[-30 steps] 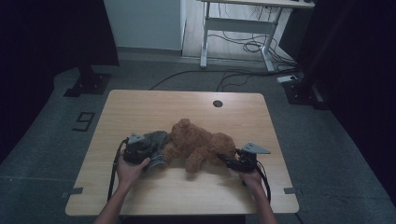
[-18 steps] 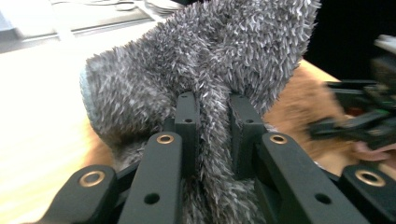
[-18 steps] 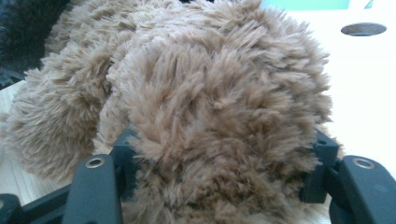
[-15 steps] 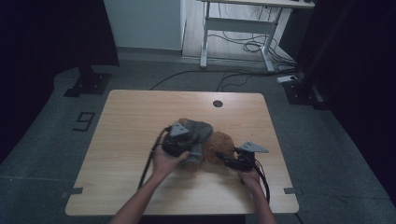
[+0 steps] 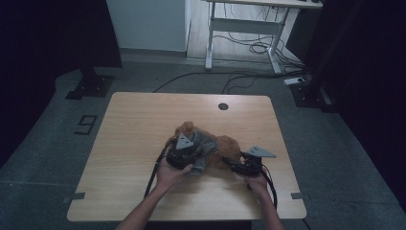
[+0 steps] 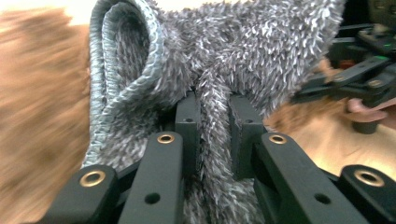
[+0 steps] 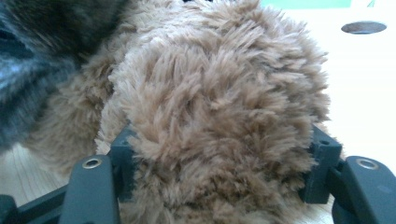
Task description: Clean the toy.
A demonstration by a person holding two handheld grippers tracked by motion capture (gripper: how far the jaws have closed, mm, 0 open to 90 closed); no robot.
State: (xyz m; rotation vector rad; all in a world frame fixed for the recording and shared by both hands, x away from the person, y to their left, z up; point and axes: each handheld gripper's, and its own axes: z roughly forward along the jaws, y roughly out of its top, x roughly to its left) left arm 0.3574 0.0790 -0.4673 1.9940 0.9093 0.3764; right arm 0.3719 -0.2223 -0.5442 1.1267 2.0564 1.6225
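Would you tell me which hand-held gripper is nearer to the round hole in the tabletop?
The right hand-held gripper, below the hole. The left hand-held gripper, pinching grey fur, sits farther left.

Lab: floor cables (image 5: 249, 45), stand bases (image 5: 90, 86), desk frame (image 5: 239, 24).

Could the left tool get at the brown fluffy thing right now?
Probably not yet: the left tool is shut on the grey fuzzy cloth, so its jaws are busy. The brown fluffy thing lies right beside it, gripped by the right tool.
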